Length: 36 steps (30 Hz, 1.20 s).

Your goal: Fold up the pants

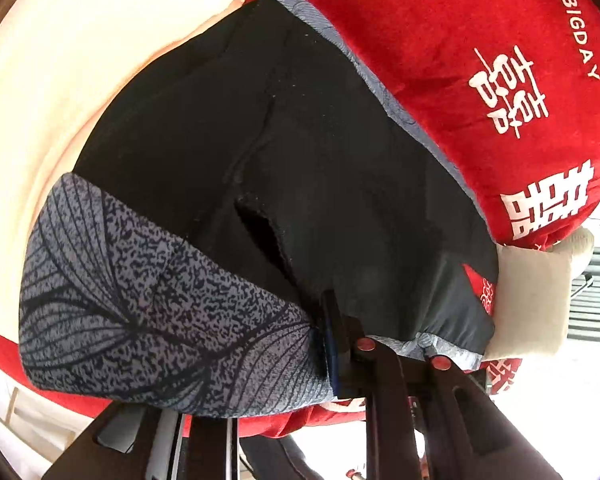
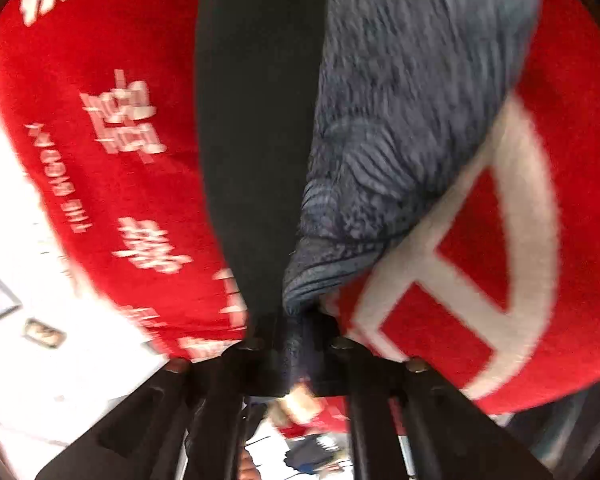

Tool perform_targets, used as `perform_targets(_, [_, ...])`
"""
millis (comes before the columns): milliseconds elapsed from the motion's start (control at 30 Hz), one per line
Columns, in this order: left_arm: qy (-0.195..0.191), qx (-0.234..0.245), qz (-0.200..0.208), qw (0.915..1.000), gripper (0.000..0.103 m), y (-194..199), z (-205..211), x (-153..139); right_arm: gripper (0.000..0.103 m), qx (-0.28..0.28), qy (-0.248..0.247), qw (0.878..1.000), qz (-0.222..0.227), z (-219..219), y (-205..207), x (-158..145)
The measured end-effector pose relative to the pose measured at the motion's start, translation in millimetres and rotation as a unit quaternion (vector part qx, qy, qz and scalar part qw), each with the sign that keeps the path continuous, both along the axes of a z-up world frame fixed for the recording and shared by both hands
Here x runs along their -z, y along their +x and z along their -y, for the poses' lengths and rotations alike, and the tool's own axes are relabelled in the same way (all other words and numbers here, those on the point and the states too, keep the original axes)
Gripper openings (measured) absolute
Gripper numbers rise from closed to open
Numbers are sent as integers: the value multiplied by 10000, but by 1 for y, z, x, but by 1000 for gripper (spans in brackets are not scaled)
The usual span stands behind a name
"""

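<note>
The pants (image 1: 148,300) are grey-blue with a dark leaf print and a black inner side (image 1: 284,152). They lie on a red blanket (image 1: 460,40) with white characters. In the left wrist view my left gripper (image 1: 340,344) is shut on the pants' edge, where printed cloth meets the black lining. In the right wrist view my right gripper (image 2: 296,340) is shut on a bunched fold of the pants (image 2: 400,120), with a black strip (image 2: 256,120) running up to its left. That view is blurred.
A cream cloth (image 1: 40,100) lies at the left of the pants. A beige pad (image 1: 532,296) sits at the blanket's right edge. The red blanket (image 2: 100,160) ends near a white floor (image 2: 40,300) at the left.
</note>
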<state>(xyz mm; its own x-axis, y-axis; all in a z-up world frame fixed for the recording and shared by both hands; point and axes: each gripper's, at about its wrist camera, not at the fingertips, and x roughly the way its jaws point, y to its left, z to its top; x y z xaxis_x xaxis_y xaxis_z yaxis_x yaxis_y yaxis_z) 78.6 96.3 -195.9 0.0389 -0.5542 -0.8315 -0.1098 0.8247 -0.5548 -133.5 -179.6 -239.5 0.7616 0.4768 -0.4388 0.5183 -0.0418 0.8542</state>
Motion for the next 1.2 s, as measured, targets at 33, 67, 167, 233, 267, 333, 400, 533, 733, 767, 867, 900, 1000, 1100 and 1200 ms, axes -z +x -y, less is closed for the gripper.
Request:
perform_targets(33, [13, -19, 14, 10000, 21, -1, -2, -1, 4, -94, -237, 9996, -127, 3, 2, -11])
perform_targets(67, [14, -41, 38, 10000, 21, -1, -4, -3, 4, -229, -521, 9982, -193, 5, 5, -24])
perform_targets(167, [-20, -55, 192, 9998, 21, 2, -9, -16, 4, -788, -1470, 9858, -180, 7, 20, -75])
perform_targets(233, [-65, -67, 263, 9996, 21, 8, -11, -26, 4, -1133, -1918, 9748, -105, 8, 35, -104])
perform_targets(267, [-75, -66, 285, 9995, 21, 12, -10, -31, 4, -1267, -2065, 9702, -56, 11, 44, -117])
perform_targets(333, [-87, -42, 351, 9993, 21, 21, -6, -40, 4, -1391, -2193, 9657, -1, 18, 58, -130])
perform_targets(400, [-58, 10, 481, 9988, 21, 34, 2, -50, 4, -1554, -2360, 9592, 46, 28, 78, -144])
perform_targets(533, [-37, -22, 699, 9975, 21, 71, 20, -64, 4, -1890, -2591, 9471, 78, 47, 131, -159])
perform_targets(733, [182, -47, 802, 9966, 21, 143, 51, -53, 4, -2381, -2579, 9363, -102, 79, 224, -148])
perform_targets(767, [259, -34, 800, 9965, 21, 156, 56, -46, 4, -2479, -2599, 9331, -156, 84, 238, -142])
perform_targets(867, [465, -47, 768, 9960, 21, 186, 69, -24, 4, -2741, -2620, 9246, -354, 94, 277, -121])
perform_targets(900, [544, -39, 778, 9955, 21, 194, 73, -17, 4, -2807, -2634, 9221, -399, 96, 288, -115])
perform_targets(1000, [773, 24, 657, 9948, 23, 216, 82, 12, 4, -3060, -2747, 9103, -484, 102, 320, -87])
perform_targets(1100, [849, 35, 557, 9948, 25, 226, 86, 31, 4, -3305, -2837, 8984, -564, 103, 343, -63])
perform_targets(1200, [790, 61, 539, 9954, 27, 225, 85, 30, 4, -3399, -2824, 8952, -577, 105, 352, -51])
